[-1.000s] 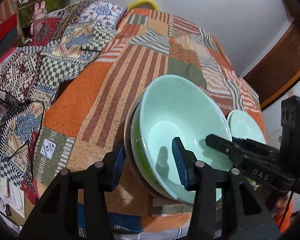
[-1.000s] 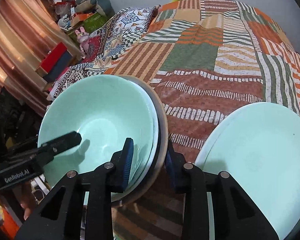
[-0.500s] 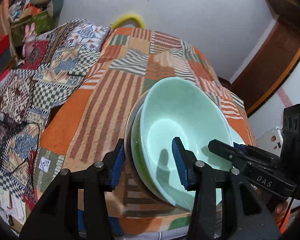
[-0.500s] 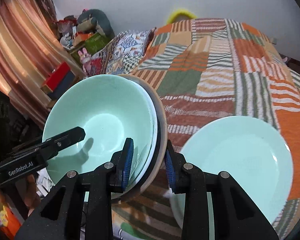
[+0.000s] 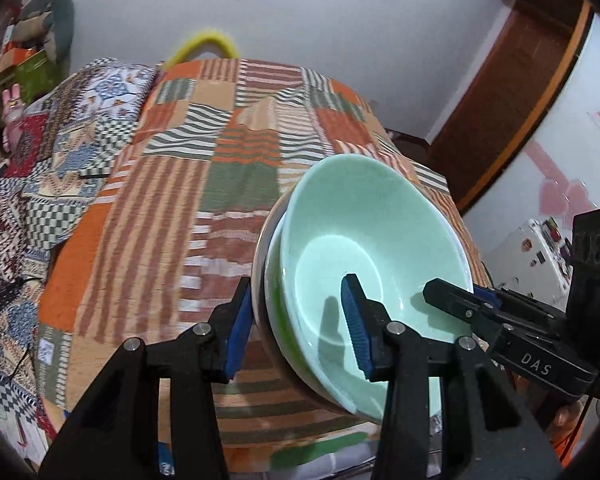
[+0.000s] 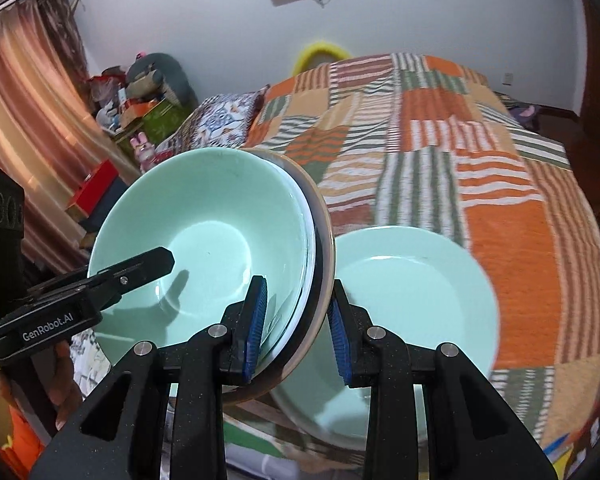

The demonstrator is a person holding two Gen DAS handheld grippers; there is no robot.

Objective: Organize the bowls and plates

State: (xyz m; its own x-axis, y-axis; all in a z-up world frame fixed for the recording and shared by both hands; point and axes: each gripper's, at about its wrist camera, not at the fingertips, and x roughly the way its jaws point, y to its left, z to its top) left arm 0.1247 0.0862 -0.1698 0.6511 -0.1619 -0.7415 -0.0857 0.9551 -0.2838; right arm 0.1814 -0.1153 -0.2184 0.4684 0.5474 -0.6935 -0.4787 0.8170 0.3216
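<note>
Bowl stack [image 5: 364, 248] lifted above bed [image 5: 204, 184], rim clamped between left gripper [image 5: 296, 332] fingers and right gripper [image 6: 296, 320] fingers. Plate [image 6: 416, 304] lies just right. Labels: "DAS", "GenRobot.AI".

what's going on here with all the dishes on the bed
A person is holding a nested stack of bowls up off the patchwork bedspread, with a handheld gripper on each side. The left gripper clamps one side of the rim and the right gripper the opposite side. A mint green plate lies on the bedspread just beside the stack.
</note>
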